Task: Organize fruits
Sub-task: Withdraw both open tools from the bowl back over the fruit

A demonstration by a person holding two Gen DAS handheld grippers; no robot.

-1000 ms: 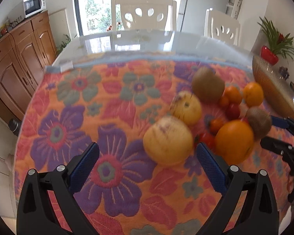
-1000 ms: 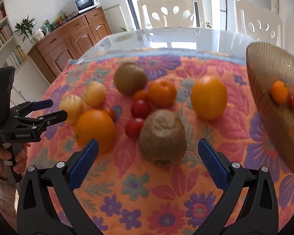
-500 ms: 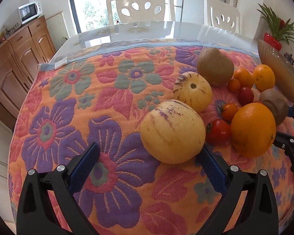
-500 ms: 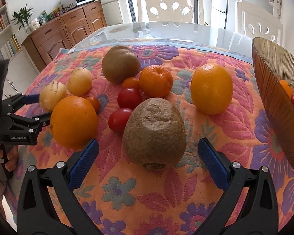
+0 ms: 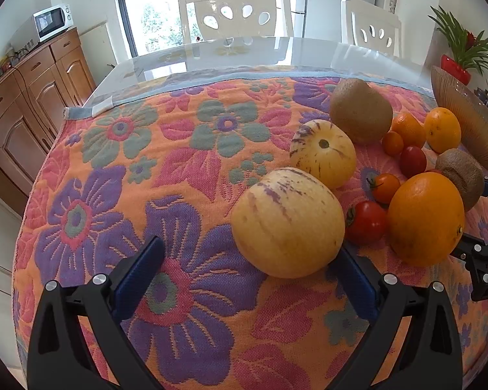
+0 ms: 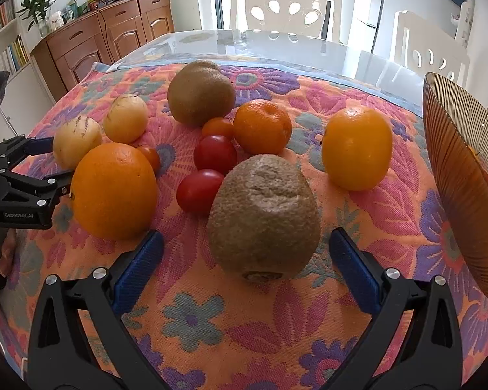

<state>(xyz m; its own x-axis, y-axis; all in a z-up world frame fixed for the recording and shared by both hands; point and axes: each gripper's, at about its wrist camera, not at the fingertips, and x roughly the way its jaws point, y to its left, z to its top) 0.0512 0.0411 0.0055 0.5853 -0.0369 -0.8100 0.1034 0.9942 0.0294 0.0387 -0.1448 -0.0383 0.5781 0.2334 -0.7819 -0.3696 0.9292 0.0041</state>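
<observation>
Evidently both claws were at the approach step, each lined up on its own fruit and neither yet gripping. The left claw (image 5: 249,271) stood wide open, its blue pads either side of the near pepino melon (image 5: 288,222); the right pad sat just beside or against the fruit's skin, while the left pad was well apart from it. Beyond that fruit lay a second pepino melon (image 5: 323,152), and to the claw's right a cherry tomato (image 5: 367,222) and a large orange (image 5: 426,217). The right claw (image 6: 245,269) was likewise open, the near kiwi (image 6: 265,214) sitting between its pads with a gap on each side. Ahead of it lay two red tomatoes (image 6: 215,154), a mandarin (image 6: 262,126), a second kiwi (image 6: 201,92) and, ahead to its right, another orange (image 6: 357,148). The ribbed amber bowl (image 6: 462,175) stood at the far right of that claw, on the floral cloth (image 6: 192,318) covering the surface, with some small fruit dimly seen through its wall. Judging from this, the next move called for closing each claw gently on its fruit, the left one centring first, then lifting clear of the neighbours, probably toward the bowl.
</observation>
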